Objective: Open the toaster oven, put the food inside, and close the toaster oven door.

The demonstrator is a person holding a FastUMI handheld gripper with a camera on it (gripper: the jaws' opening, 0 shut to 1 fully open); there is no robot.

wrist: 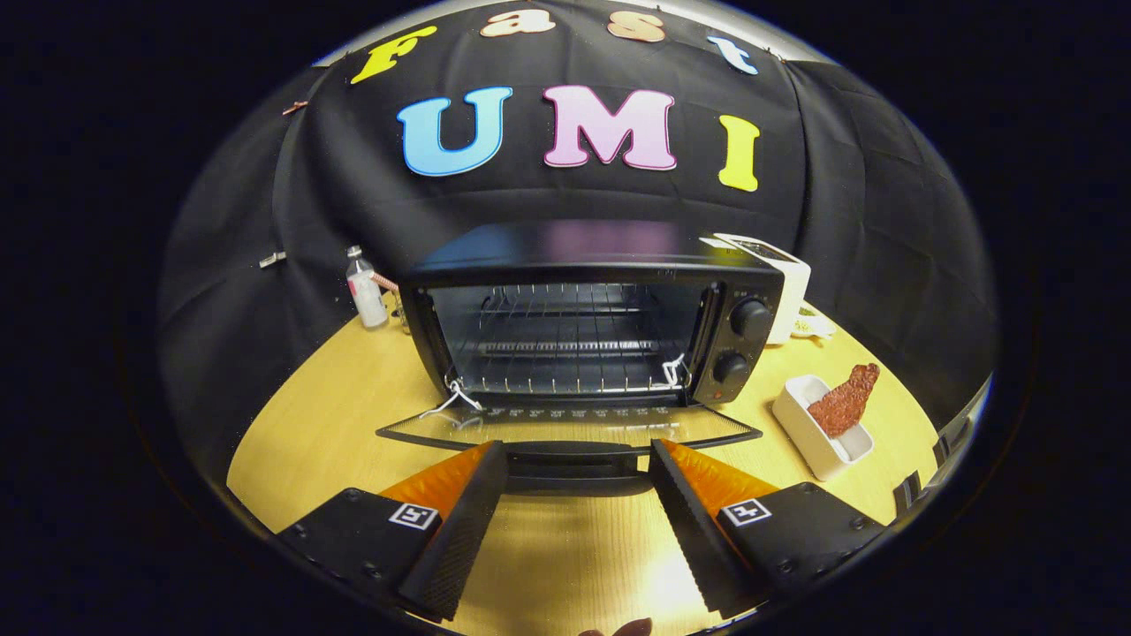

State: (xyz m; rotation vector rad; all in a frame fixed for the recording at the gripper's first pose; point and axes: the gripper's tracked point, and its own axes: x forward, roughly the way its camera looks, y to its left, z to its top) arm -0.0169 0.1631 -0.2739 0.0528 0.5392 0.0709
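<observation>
hand-held gripper [579, 459] spread (empty), toaster oven [583, 318] door down

oven door [565, 426] flat open ahead of spread fingers [459, 521], cavity [565, 340] unblocked

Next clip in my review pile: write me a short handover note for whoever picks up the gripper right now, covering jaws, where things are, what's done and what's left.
Gripper: jaws open, holding nothing, just in front of the lowered door's handle.
Toaster oven: on the wooden table, door folded fully down, wire rack inside bare.
Food: a reddish-brown piece leaning in the white dish, to the right of the oven beyond the right finger.
Done: door opened.
Left: pick up the food, place it on the rack, close the door.
</observation>
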